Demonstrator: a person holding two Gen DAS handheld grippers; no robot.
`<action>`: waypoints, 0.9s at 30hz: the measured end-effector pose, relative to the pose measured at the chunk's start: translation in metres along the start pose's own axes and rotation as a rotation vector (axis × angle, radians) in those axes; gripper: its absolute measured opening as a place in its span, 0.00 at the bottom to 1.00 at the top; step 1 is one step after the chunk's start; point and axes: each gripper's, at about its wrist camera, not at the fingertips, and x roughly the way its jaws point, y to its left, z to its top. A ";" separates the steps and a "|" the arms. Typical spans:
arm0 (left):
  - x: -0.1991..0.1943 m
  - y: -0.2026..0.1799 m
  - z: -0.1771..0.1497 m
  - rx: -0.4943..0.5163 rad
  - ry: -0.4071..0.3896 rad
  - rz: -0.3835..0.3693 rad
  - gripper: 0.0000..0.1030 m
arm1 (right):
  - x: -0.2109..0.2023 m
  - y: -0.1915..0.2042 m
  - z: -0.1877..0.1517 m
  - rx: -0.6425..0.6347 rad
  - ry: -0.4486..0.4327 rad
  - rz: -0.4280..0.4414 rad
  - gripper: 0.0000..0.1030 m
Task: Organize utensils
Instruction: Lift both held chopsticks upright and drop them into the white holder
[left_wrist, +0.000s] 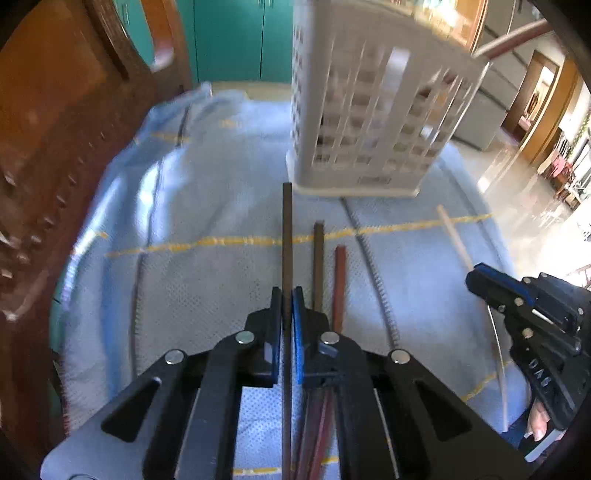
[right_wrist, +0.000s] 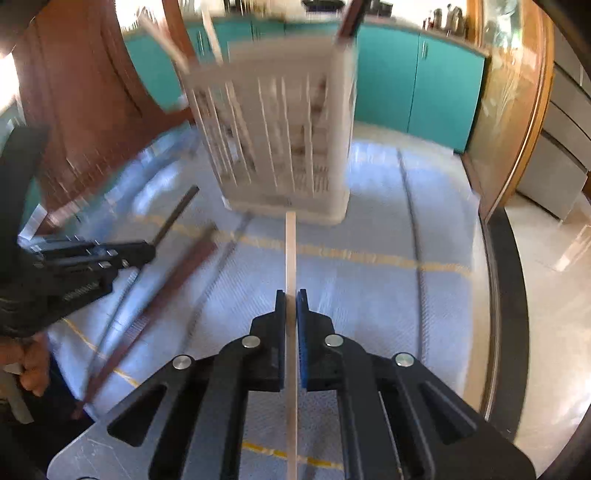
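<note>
On the blue-clothed tabletop, we carry chopsticks toward the white caddy.
Left gripper clamps a dark chopstick, right gripper a pale chopstick; next, we tip them in.

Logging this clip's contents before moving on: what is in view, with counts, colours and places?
White slotted plastic utensil basket: one, upright on the cloth, sticks already inside.
Pale blue quilted cloth: one, yellow lines, covers the table.
Dark brown chopstick: one, clamped in the left gripper.
Brown and reddish chopsticks: two, lying beside it.
Pale wooden chopstick: one, clamped in the right gripper.
Teal cabinets: behind.
Left gripper, right gripper: black, blue-padded fingers, both shut.
</note>
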 end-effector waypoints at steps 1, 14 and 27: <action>-0.012 -0.001 0.001 0.001 -0.031 -0.009 0.07 | -0.013 -0.002 0.003 0.010 -0.037 0.020 0.06; -0.198 -0.012 0.063 0.048 -0.477 -0.141 0.06 | -0.158 -0.030 0.092 0.146 -0.454 0.189 0.06; -0.179 -0.004 0.163 -0.034 -0.568 -0.148 0.06 | -0.118 -0.028 0.169 0.184 -0.618 -0.025 0.06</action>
